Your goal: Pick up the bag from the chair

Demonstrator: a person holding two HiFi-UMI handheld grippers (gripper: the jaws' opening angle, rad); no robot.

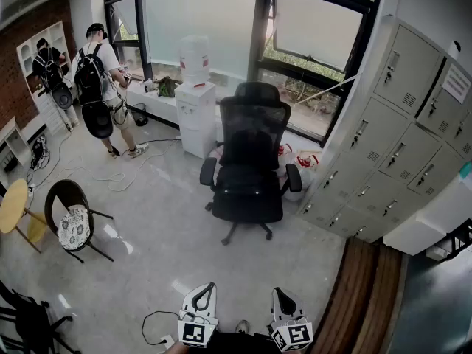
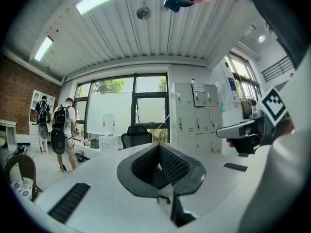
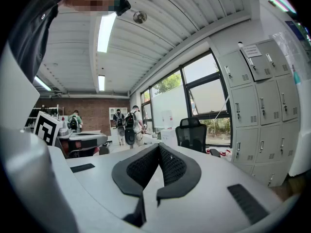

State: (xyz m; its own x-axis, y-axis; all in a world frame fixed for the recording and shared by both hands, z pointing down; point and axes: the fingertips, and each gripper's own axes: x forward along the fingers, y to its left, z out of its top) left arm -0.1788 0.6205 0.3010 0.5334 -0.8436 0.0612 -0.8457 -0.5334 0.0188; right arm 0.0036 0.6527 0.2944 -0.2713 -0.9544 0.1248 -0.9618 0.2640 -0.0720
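Observation:
A black office chair [image 1: 247, 175] stands mid-floor, facing me, a good way in front of both grippers. Its seat looks dark and I cannot make out a bag on it. White bags with red handles [image 1: 301, 161] lie on the floor behind the chair. My left gripper [image 1: 204, 292] and right gripper [image 1: 280, 296] are held low and close to me, side by side, pointing toward the chair. In the left gripper view the jaws [image 2: 159, 147] meet at the tips with nothing between them, the chair [image 2: 136, 136] far beyond. The right gripper [image 3: 158, 147] is likewise shut and empty, chair [image 3: 192, 135] ahead.
Grey lockers [image 1: 398, 131] line the right wall. A water dispenser [image 1: 196, 102] stands behind the chair by the window. A small chair with a patterned cushion [image 1: 71, 223] and a yellow table [image 1: 13, 205] are at left. Two people with backpacks [image 1: 99, 87] stand far left. A cable [image 1: 151, 319] lies near my feet.

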